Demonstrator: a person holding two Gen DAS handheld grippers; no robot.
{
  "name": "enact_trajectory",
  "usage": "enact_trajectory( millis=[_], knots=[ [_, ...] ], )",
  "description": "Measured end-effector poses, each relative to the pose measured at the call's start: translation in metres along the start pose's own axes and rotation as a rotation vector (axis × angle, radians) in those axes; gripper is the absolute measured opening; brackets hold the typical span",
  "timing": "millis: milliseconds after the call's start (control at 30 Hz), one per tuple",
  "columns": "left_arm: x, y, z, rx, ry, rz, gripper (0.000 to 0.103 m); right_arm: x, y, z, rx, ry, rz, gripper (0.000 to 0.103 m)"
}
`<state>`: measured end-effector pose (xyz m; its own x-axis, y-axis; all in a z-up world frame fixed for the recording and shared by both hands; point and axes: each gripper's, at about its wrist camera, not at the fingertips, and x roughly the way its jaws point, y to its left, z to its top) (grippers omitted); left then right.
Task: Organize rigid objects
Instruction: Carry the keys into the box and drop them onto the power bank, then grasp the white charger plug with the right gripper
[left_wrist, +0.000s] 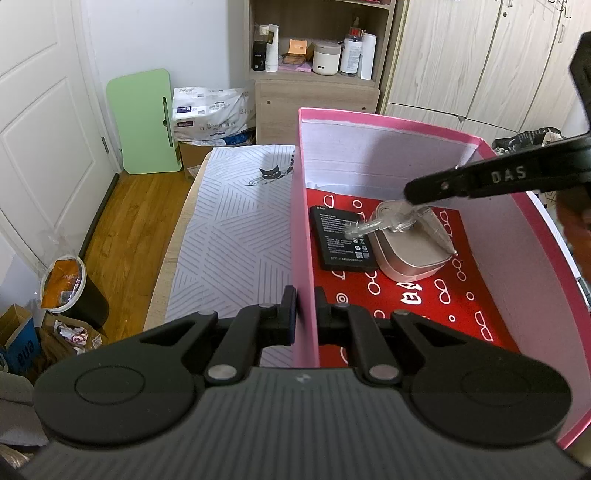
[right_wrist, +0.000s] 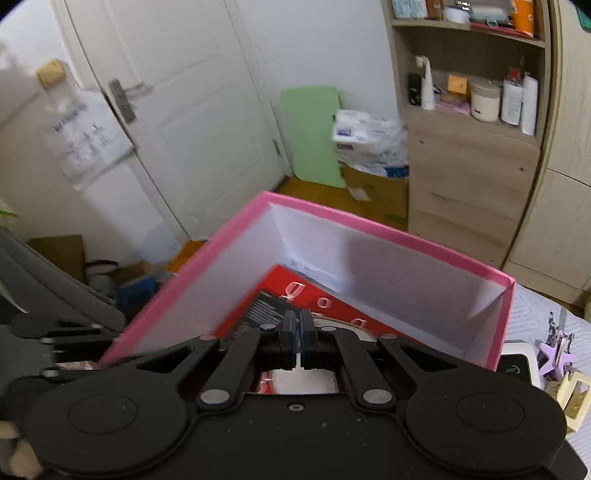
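So on the far left of the left wrist view there's a black trash bin (left_wrist: 79, 291) on the wood floor, with a green board (left_wrist: 142, 122) leaning on the wall further back. Next over is the striped table cover (left_wrist: 229, 229) with a little black cat print on it.

The left gripper (left_wrist: 306, 314) is clamped on the near-left wall of the pink box (left_wrist: 304, 221), one finger outside and one inside, so it's pinching the cardboard. The box sits on the table cover and has a red patterned bottom. Inside, a flat black battery (left_wrist: 341, 238) lies toward the left, and just beside it, touching or nearly so, is a rose-gold case (left_wrist: 412, 245).

Coming in from the right, the right gripper (left_wrist: 413, 195) reaches down into the box over the case, holding a clear plastic piece (left_wrist: 384, 223). That piece sticks out toward the left, over the case and the edge of the battery; can't tell if it's actually resting on them. In the right wrist view the fingers (right_wrist: 288, 339) look nearly closed with only a thin gap, and the clear thing itself isn't really visible there, the picture's blurry.

Off to the right of the box in that view there's a purple clip (right_wrist: 556, 356) on the table.
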<state>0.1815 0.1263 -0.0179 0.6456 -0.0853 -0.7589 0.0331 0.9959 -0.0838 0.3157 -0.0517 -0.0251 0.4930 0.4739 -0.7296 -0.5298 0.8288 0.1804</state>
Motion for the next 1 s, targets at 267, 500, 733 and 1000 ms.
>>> enact_trajectory(
  millis=[267,500,733,1000],
  knots=[
    [0.0,0.0,-0.001,0.002,0.0,0.0,0.008,-0.063,-0.011,-0.019,0.065,-0.117,0.026,0.018],
    [-0.001,-0.001,-0.001,0.013,-0.002,0.004,0.008,-0.126,-0.03,-0.06,0.116,-0.179,-0.067,0.021],
    [-0.002,-0.003,-0.001,0.02,-0.009,0.008,0.008,-0.172,-0.042,-0.102,0.143,-0.205,-0.153,0.03],
    [-0.002,-0.003,-0.001,0.027,-0.008,0.009,0.008,-0.175,-0.059,-0.146,0.239,-0.153,-0.202,0.046]
  ],
)
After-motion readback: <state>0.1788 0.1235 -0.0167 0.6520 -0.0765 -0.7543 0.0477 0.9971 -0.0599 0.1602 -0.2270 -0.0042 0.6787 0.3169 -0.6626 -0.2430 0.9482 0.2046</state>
